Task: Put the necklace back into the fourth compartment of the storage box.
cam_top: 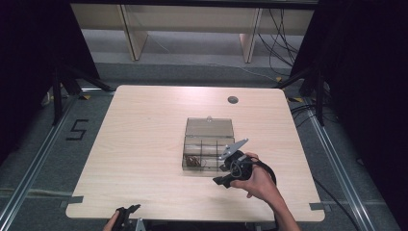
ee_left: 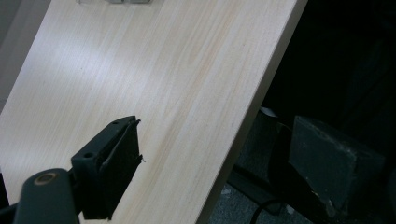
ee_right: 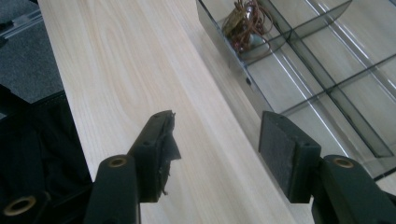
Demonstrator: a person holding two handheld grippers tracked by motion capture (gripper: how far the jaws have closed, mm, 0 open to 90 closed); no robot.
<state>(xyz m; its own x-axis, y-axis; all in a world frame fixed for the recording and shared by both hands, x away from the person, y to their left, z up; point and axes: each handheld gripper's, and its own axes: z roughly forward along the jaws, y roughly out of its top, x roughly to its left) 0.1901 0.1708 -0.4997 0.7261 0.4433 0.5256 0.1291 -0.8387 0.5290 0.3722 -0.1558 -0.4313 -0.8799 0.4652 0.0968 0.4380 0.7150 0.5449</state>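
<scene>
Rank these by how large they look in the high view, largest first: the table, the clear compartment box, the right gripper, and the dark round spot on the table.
1. table
2. clear compartment box
3. right gripper, which looks clearly smaller than the box
4. dark round spot

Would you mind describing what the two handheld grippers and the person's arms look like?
The right gripper is black, with two blocky jaws carrying flat dark pads; one pad looks frayed. A grey three-cornered plate sits on top, and a black cable loops behind the hand. The left gripper is black too. The right forearm is bare, no sleeve visible.
</scene>
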